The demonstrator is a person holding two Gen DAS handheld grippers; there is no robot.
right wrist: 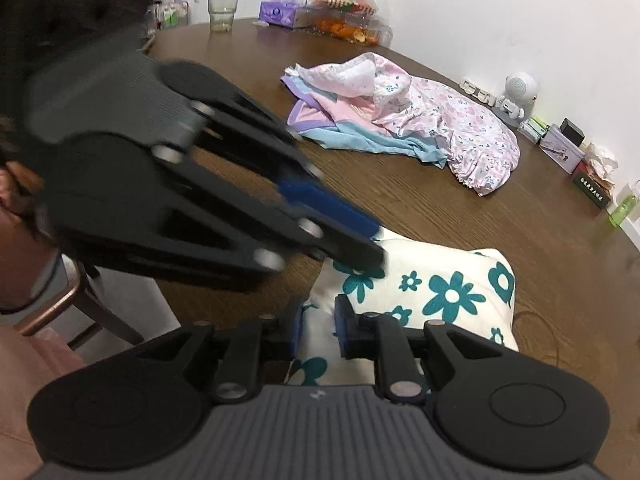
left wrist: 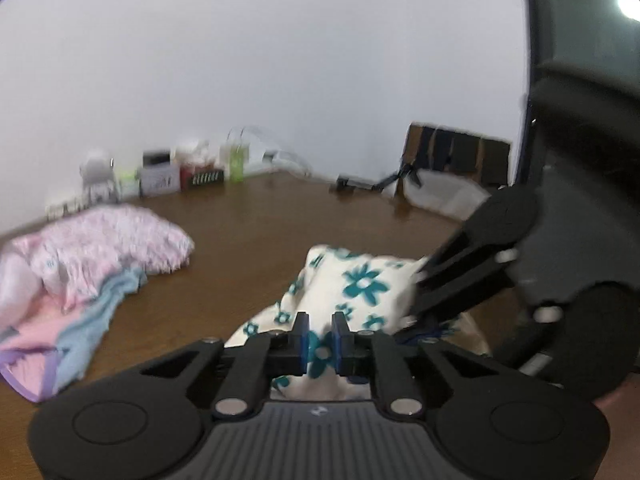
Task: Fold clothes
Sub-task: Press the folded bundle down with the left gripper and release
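cream cloth: teal-flowered garment (left wrist: 360, 284) lies bunched on wooden table (left wrist: 248, 220), between both my grippers.
left gripper (left wrist: 320, 344): narrow gap, cloth pinched.
right gripper (right wrist: 318, 330): same, gripping near edge.

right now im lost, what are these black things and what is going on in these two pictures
Each black claw is a hand-held tool with two blue-padded fingers and a camera behind them. One picture looks along the left claw, the other along the right claw, so each also sees the other from the side. Both pinch the cream cloth with teal flowers, which lies partly on the brown wooden table. Farther off lies a pile of pink, purple and light blue clothes, with small boxes and a drinking glass along the wall.
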